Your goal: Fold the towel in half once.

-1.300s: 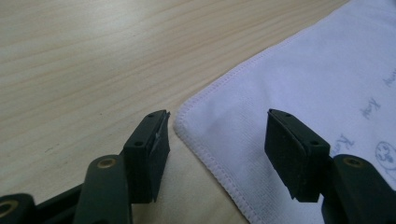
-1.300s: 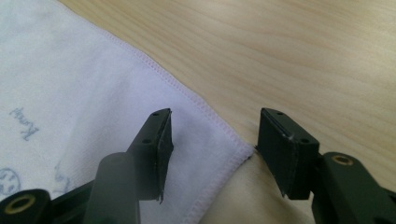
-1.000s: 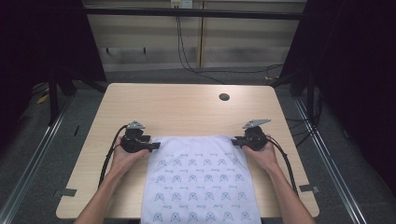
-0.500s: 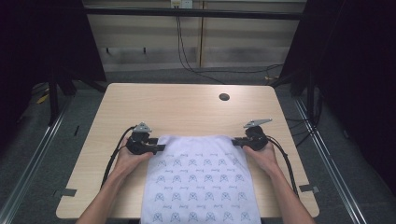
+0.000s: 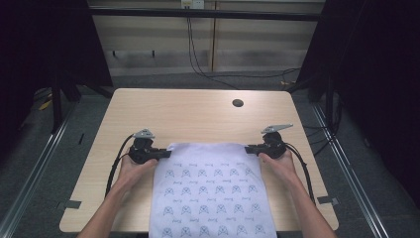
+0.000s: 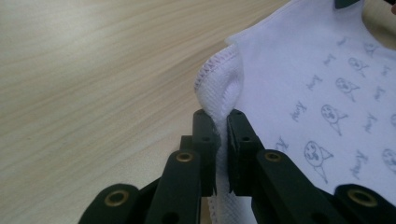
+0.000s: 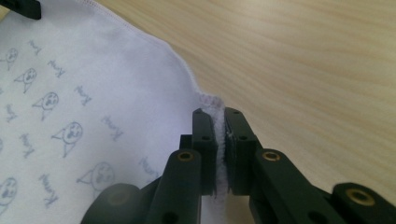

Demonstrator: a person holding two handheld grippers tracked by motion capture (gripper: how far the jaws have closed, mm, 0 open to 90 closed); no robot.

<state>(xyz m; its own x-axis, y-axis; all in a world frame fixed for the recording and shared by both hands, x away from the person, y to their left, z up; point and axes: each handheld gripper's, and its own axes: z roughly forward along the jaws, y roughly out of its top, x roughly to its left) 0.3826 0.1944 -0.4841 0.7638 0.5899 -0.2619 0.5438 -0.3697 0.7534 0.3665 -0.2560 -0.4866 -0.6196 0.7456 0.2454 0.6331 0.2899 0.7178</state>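
While the white printed cloth (image 5: 210, 191) lies flat on the near half of the wooden table (image 5: 188, 114), hanging over its near edge, each of its two far corners sits in a gripper. At the left corner, the left gripper (image 5: 166, 153) has just been closing, and its jaws now pinch a bunched fold of the stitched hem (image 6: 219, 93) between them. At the right corner, the right gripper (image 5: 249, 148) is clamped on the hem edge (image 7: 220, 140), the fabric spreading away to the left in its own view. A small dark hole (image 5: 237, 103) marks the tabletop beyond.
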